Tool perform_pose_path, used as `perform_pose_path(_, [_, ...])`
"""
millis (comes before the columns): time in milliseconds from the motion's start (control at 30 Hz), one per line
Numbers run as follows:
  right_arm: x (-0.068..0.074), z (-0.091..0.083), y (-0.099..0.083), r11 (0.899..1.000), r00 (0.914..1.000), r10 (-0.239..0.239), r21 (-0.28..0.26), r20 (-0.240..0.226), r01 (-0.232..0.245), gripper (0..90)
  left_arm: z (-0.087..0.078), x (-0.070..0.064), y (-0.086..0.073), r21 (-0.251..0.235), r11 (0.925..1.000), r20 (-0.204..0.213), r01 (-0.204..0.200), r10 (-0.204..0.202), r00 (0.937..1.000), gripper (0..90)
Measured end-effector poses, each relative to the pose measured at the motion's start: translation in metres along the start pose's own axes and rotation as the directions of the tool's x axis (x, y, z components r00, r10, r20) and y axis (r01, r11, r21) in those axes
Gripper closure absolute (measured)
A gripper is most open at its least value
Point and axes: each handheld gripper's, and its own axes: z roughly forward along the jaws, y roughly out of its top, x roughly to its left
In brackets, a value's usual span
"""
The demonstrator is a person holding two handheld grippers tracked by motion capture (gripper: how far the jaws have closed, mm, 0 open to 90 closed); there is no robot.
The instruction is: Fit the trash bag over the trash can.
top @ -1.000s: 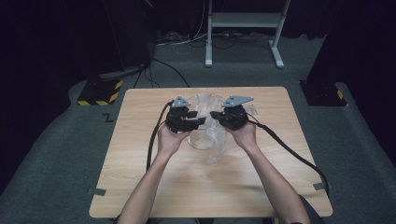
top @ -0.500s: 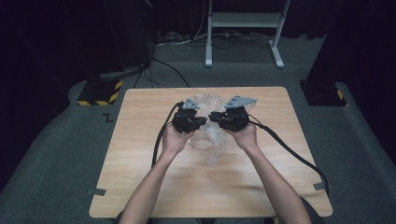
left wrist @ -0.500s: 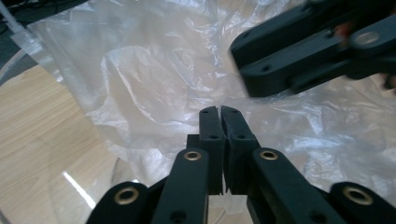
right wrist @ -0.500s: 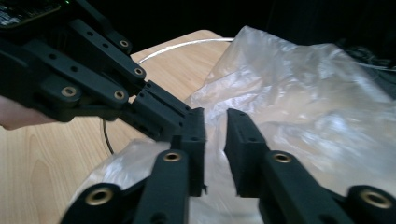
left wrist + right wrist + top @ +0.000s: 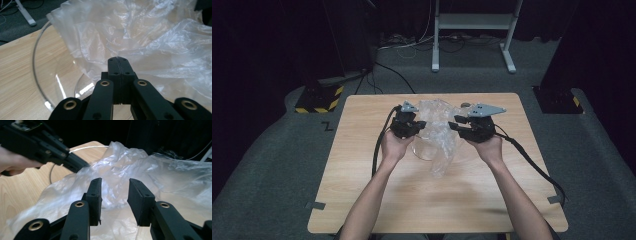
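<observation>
From the high view, the left gripper [image 5: 416, 124] and the right gripper [image 5: 457, 126] face each other across a crumpled clear plastic bag [image 5: 439, 134] that lies draped over a glass bowl [image 5: 424, 150] near the far middle of the wooden table [image 5: 362, 165]; both forearms reach in from the near edge, wrists level, hands wrapped round the grips, cables trailing off to either side. The risk here, as I judge it, is the bowl: it is light, smooth and tangled in the film, so a sideways tug on the bag could drag or tip it. In the left gripper view, the left gripper [image 5: 117, 60] has its jaws pressed flat together on a fold of the plastic bag [image 5: 150, 37], right at the bowl's [image 5: 37, 75] rim, so it has the film pinched; a thin pinch like that could slip out or tear if pulled hard. In the right gripper view, the right gripper [image 5: 114, 192] stands with its jaws well apart, nothing between them yet, aimed low into the plastic bag [image 5: 130, 167], with the left gripper [image 5: 75, 162] across from it. Closing now might catch only a loose wrinkle, or several layers at once.
</observation>
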Motion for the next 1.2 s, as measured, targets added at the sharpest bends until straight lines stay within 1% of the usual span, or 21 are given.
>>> perform_pose_path(67, [0.001,0.003,-0.001,1.0,0.9999,-0.003,0.017,-0.015,0.003,67.0,-0.001,0.005,-0.002,-0.011,0.9998,0.003,0.018,-0.018,0.9998,89.7])
perform_pose_path(133, [0.0,0.007,-0.003,0.999,0.9997,-0.001,0.035,-0.025,0.002,71.8,-0.001,0.007,-0.003,-0.02,0.9991,0.025,0.038,-0.037,0.999,89.1])
perform_pose_path(200, [0.001,0.009,-0.003,0.999,0.9996,-0.002,0.041,-0.029,0.004,73.8,-0.001,0.007,-0.003,-0.023,0.9989,0.031,0.04,-0.04,0.9987,87.5])
perform_pose_path(233, [0.001,0.01,-0.004,0.999,0.9994,-0.002,0.042,-0.034,0.003,75.8,-0.001,0.006,-0.003,-0.028,0.9986,0.039,0.044,-0.043,0.9983,84.0])
perform_pose_path(300, [0.001,0.013,-0.004,0.999,0.999,0.009,0.031,-0.043,-0.007,80.6,-0.003,0.003,-0.002,-0.054,0.9969,0.069,0.057,-0.053,0.9962,71.9])
perform_pose_path(333, [0.0,0.015,-0.003,1.0,0.9986,0.017,0.018,-0.05,-0.016,84.3,-0.006,-0.001,-0.001,-0.074,0.9956,0.079,0.057,-0.051,0.9956,60.5])
perform_pose_path(367, [0.0,0.015,-0.003,1.0,0.9986,0.017,0.018,-0.05,-0.016,84.3,-0.006,-0.001,-0.001,-0.074,0.9956,0.079,0.057,-0.051,0.9956,55.9])
perform_pose_path(400, [-0.002,0.016,-0.003,0.999,0.9977,0.039,0.007,-0.056,-0.039,86.3,-0.012,-0.006,0.001,-0.083,0.9953,0.082,0.049,-0.042,0.9957,52.5])
perform_pose_path(467, [-0.003,0.019,-0.003,0.999,0.9966,0.054,-0.005,-0.062,-0.054,87.8,-0.015,-0.009,0.002,-0.091,0.9949,0.084,0.043,-0.036,0.9958,46.8])
perform_pose_path(500, [-0.003,0.019,-0.003,0.999,0.9966,0.054,-0.005,-0.062,-0.054,87.8,-0.017,-0.01,0.002,-0.095,0.9945,0.086,0.042,-0.034,0.9957,46.8])
perform_pose_path(567, [-0.004,0.024,-0.002,0.998,0.9958,0.062,-0.007,-0.067,-0.063,88.9,-0.022,-0.013,0.001,-0.106,0.9931,0.102,0.05,-0.039,0.994,42.0])
perform_pose_path(667, [0.0,0.032,0.0,0.999,0.9967,0.044,0.009,-0.069,-0.043,89.1,-0.028,-0.017,0.0,-0.12,0.9914,0.125,0.053,-0.038,0.9914,40.8])
perform_pose_path(833, [0.005,0.041,0.003,0.999,0.9964,0.03,0.02,-0.079,-0.028,89.1,-0.03,-0.02,-0.002,-0.123,0.9913,0.138,0.048,-0.031,0.9899,41.4])
perform_pose_path(933, [0.009,0.046,0.004,0.999,0.9955,0.025,0.029,-0.091,-0.022,88.9,-0.025,-0.022,-0.002,-0.116,0.9925,0.142,0.036,-0.019,0.9897,45.4])
perform_pose_path(967, [0.011,0.047,0.004,0.999,0.9954,0.021,0.031,-0.094,-0.018,88.7,-0.024,-0.022,-0.002,-0.115,0.9929,0.143,0.033,-0.016,0.9896,49.5])
perform_pose_path(1000, [0.013,0.048,0.004,0.999,0.9951,0.014,0.032,-0.098,-0.011,87.9,-0.021,-0.023,-0.002,-0.109,0.9936,0.146,0.028,-0.012,0.9892,58.8])
perform_pose_path(1033, [0.014,0.048,0.004,1.0,0.995,0.012,0.029,-0.099,-0.009,87.1,-0.017,-0.024,-0.003,-0.091,0.9958,0.135,0.004,0.008,0.9909,64.3])
perform_pose_path(1100, [0.015,0.046,0.003,1.0,0.9954,0.008,0.031,-0.095,-0.005,84.1,-0.015,-0.025,-0.003,-0.08,0.9966,0.111,-0.021,0.03,0.9934,76.6])
perform_pose_path(1133, [0.015,0.046,0.003,1.0,0.9954,0.008,0.031,-0.095,-0.005,84.1,-0.015,-0.025,-0.003,-0.08,0.9966,0.111,-0.021,0.03,0.9934,81.1])
perform_pose_path(1167, [0.015,0.044,0.003,1.0,0.9966,0.004,0.031,-0.082,-0.002,79.1,-0.014,-0.025,-0.003,-0.073,0.9969,0.101,-0.031,0.038,0.9941,84.5])
perform_pose_path(1200, [0.015,0.044,0.003,1.0,0.9966,0.004,0.031,-0.082,-0.002,79.1,-0.014,-0.024,-0.003,-0.069,0.997,0.098,-0.035,0.042,0.9943,84.5])
